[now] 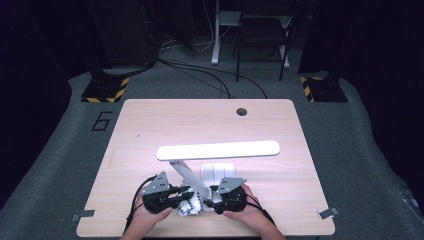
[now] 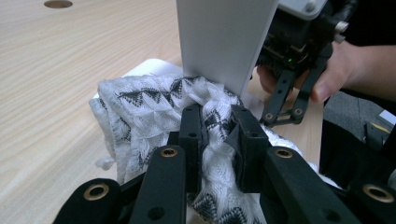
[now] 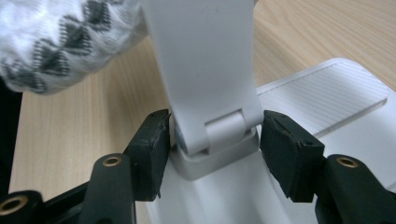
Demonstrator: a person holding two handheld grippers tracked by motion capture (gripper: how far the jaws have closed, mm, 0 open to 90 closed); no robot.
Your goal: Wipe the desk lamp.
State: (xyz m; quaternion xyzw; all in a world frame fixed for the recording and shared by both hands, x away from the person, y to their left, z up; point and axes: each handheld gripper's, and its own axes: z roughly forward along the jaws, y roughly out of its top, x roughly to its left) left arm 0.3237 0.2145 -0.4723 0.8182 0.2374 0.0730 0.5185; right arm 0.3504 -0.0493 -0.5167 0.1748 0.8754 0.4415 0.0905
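Room: you are in a dark space with grey carpet; cables trail across the floor behind the tabletop, two black stands with yellow-black striped feet stand at left and right, and a white post and a dark frame stand at the back.
Tabletop [image 1: 150, 130]: pale wood grain, with a round cable hole [image 1: 242, 111] near its far edge and a grey clip at each near corner.
Desk lamp [image 1: 218, 150]: white, its long flat head lying crosswise over the middle of the tabletop, its slanted arm running down to a flat ribbed base [image 3: 327, 88] at your near edge.
Cloth [image 2: 154, 112]: white knit with a black zigzag pattern, bunched against the foot of the lamp arm, on its left as you look down from the high view, touching the arm.
Left hand-held gripper [image 2: 219, 140]: you have its jaws clamped on a fold of the cloth, which bulges out above and below the pads right beside the lamp arm.
Right hand-held gripper [image 3: 212, 154]: its jaws straddle the hinge where the lamp arm meets the base; the pads sit just beside the hinge on both sides, with a sliver of gap on each, so they are parted and not pressing.
Your hands: both rest at the near edge of the tabletop, the two grippers close together on either side of the lamp arm.
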